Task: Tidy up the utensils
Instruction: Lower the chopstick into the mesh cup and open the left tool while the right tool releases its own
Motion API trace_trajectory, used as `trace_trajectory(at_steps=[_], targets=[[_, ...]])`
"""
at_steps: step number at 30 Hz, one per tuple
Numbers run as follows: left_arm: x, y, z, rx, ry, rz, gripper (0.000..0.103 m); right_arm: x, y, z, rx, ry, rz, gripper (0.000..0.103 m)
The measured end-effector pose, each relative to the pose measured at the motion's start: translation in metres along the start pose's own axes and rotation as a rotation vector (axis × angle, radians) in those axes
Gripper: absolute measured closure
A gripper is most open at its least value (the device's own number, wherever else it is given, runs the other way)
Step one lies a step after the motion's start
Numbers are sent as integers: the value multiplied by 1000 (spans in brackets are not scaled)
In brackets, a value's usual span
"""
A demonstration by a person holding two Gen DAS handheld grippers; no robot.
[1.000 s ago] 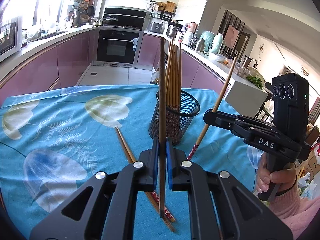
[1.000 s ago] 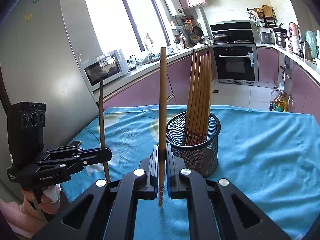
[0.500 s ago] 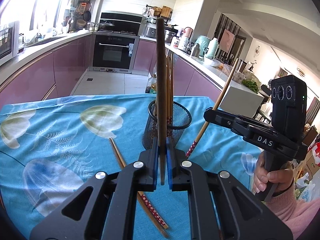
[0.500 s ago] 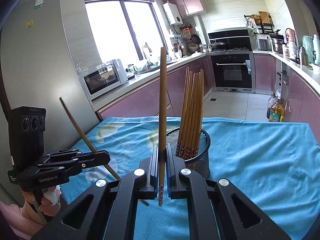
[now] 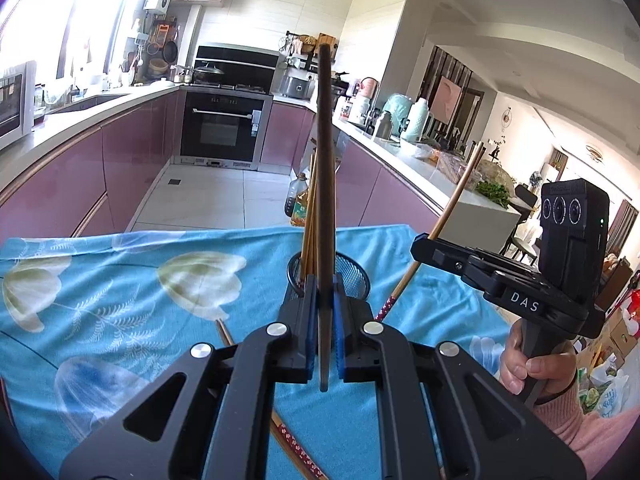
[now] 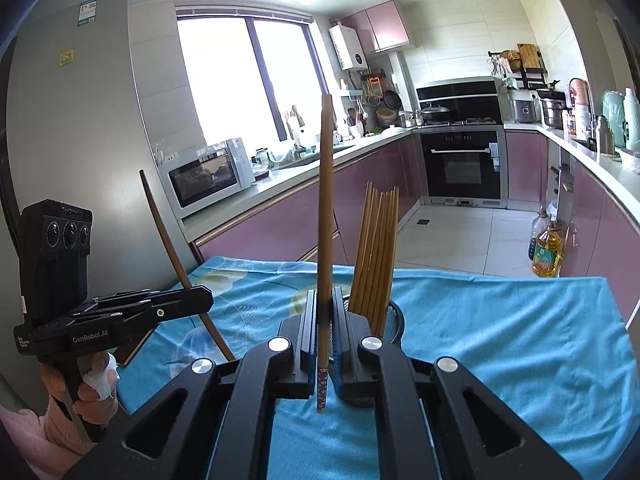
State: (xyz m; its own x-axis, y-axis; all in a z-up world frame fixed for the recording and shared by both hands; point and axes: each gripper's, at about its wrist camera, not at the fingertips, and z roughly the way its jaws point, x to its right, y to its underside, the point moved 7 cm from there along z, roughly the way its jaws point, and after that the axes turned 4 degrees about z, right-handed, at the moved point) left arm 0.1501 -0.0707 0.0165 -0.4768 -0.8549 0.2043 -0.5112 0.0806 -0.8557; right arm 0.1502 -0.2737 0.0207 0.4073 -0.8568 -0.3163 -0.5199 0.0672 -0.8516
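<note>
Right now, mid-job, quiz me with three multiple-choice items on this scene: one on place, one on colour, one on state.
1. Where do the loose chopsticks lie?
A. on the cloth, near the holder
B. on the kitchen floor
C. on the counter

2. What colour is the tablecloth?
A. red
B. blue with flowers
C. plain white

3. What are the left tongs and right tongs doing?
A. both open, empty
B. only one holds something
C. each shut on one chopstick

Answers: A, they rest on the cloth beside the mesh holder; B, pale flowers on blue; C, the left chopstick and right chopstick each stand clamped between the pads.
</note>
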Motion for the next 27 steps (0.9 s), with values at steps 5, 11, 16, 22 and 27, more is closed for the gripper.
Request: trace_trajectory(at_steps=[5, 11, 16, 22, 27], targets=[[2, -15, -2, 29, 4, 2, 95, 1, -12, -1, 20, -1, -8, 97], [7, -39, -5, 71, 10, 7, 95, -1, -29, -3, 48, -5, -29, 97], [13, -59, -6, 106, 14, 21, 95, 0, -42, -4, 73, -8, -33, 97], [20, -75, 1, 128, 12, 32, 95, 5, -53, 6, 80, -1, -28, 97], [23, -73, 21, 92, -18, 46, 95, 11, -47, 19, 50, 9, -15, 97]])
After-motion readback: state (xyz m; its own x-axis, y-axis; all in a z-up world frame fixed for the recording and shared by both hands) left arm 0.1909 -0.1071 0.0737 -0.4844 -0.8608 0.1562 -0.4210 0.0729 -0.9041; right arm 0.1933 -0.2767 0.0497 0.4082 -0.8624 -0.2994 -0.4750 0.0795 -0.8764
